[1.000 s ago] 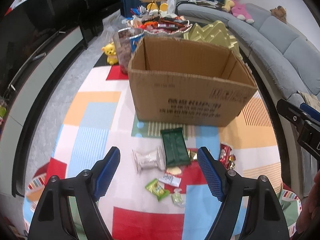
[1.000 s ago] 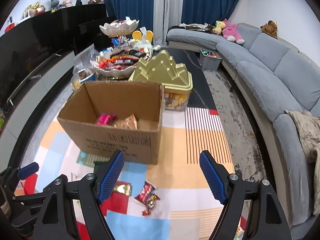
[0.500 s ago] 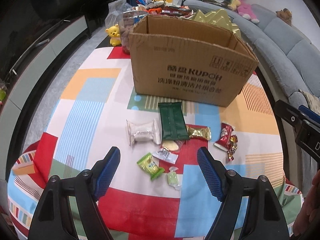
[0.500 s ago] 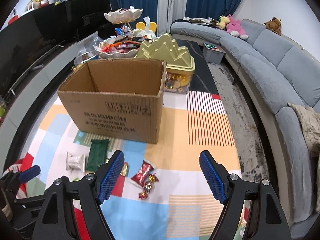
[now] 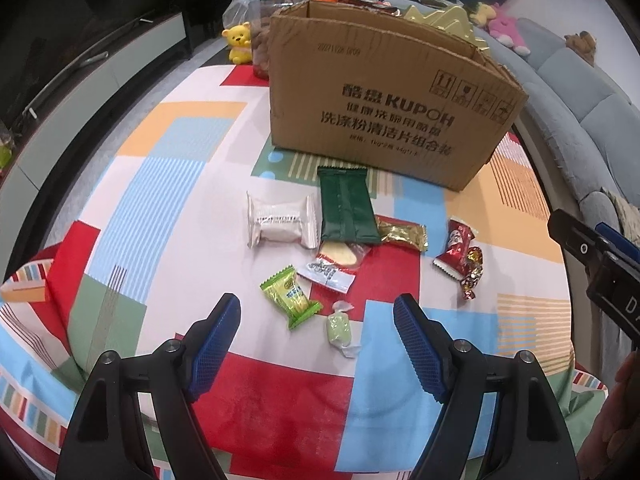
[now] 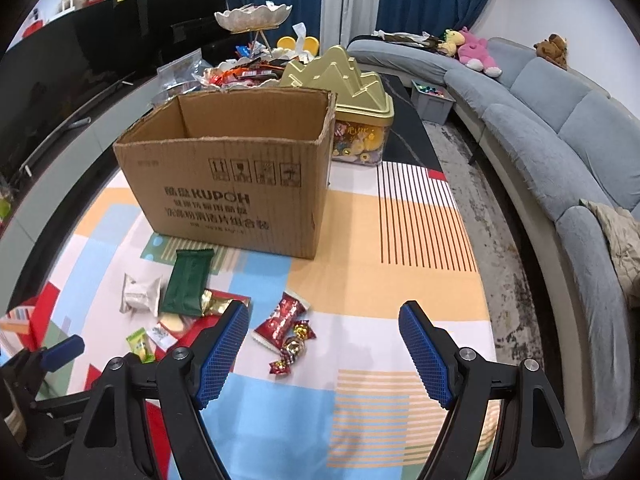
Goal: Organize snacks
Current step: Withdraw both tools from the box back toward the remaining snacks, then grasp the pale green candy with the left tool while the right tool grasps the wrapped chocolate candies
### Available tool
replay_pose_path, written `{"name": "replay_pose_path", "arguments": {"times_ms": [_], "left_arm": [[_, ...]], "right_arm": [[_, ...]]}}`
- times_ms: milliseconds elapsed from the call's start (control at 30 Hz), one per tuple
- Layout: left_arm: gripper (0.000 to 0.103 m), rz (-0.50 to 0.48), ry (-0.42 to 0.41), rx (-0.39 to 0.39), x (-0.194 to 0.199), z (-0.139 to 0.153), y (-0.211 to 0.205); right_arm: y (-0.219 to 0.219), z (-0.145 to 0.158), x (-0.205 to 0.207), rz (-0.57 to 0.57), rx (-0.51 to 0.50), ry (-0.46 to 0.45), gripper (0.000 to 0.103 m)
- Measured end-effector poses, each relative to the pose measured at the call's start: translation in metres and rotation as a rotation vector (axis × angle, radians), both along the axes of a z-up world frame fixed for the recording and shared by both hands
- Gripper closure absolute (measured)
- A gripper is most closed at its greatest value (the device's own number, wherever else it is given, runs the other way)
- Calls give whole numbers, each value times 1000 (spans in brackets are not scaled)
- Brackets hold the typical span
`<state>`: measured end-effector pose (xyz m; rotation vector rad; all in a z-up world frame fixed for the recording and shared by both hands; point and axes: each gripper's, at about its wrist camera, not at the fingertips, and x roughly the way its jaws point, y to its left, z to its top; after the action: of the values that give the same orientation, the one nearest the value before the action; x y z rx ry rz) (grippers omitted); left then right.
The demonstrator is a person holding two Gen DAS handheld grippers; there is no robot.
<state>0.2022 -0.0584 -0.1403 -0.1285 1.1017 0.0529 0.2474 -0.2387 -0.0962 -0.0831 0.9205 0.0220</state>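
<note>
An open cardboard box [image 5: 384, 104] [image 6: 236, 176] stands on a colourful tablecloth [image 5: 168, 184]. In front of it lie several snacks: a dark green packet [image 5: 347, 205] [image 6: 188, 283], a silver-white packet [image 5: 280, 221], a gold wrapper [image 5: 402, 233], a red packet [image 5: 456, 249] [image 6: 280, 320], a light green packet [image 5: 289, 295] and a pale green candy [image 5: 339, 329]. My left gripper [image 5: 318, 330] hovers open just above the green packet and the candy. Open too, my right gripper [image 6: 324, 338] hangs over the cloth to the right of the red packet and small foil candies [image 6: 294, 346].
Behind the box stand a gold mountain-shaped tin [image 6: 344, 80], a tiered dish with sweets [image 6: 252, 20] and a yellow bear figure [image 5: 240, 42]. A grey sofa [image 6: 560, 128] curves along the right. A dark cabinet [image 6: 100, 40] runs along the left.
Both grippers have sunk toward the tablecloth and the box's inside has dropped out of sight. The snacks now look larger and closer. Both pairs of jaws stay equally wide.
</note>
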Motion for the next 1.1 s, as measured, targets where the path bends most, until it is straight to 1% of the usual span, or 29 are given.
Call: {"name": "replay_pose_path", "arguments": {"times_ms": [200,333,600,700,767,833,1000,1100], "left_arm": [[28,8,11,8,-5,-13,-1],[28,13,22,5,-7,-23,-1],[28,-12,16,3,-12,-37,-8],[35,-9,24,-2,-11,-42,-8],[35,-8,29,-5,-11,-46,-8],[39,-9,34,-5,-11,-49,-9],[44,-17,31,-8,-11,-54,-12],[46,-40,28,13,-12,-57,-19]], "right_arm": [[2,-14,-2,15,0,14,25],[2,-26,-2,20,3,28,25],[-4,-51,-3,8,19,59,25],[-3,-58,-3,9,28,66,25],[-2,-61,-3,12,29,66,25],[-1,-64,-3,18,31,62,25],[3,-66,-4,39,16,36,25],[6,-68,-7,49,-6,15,25]]}}
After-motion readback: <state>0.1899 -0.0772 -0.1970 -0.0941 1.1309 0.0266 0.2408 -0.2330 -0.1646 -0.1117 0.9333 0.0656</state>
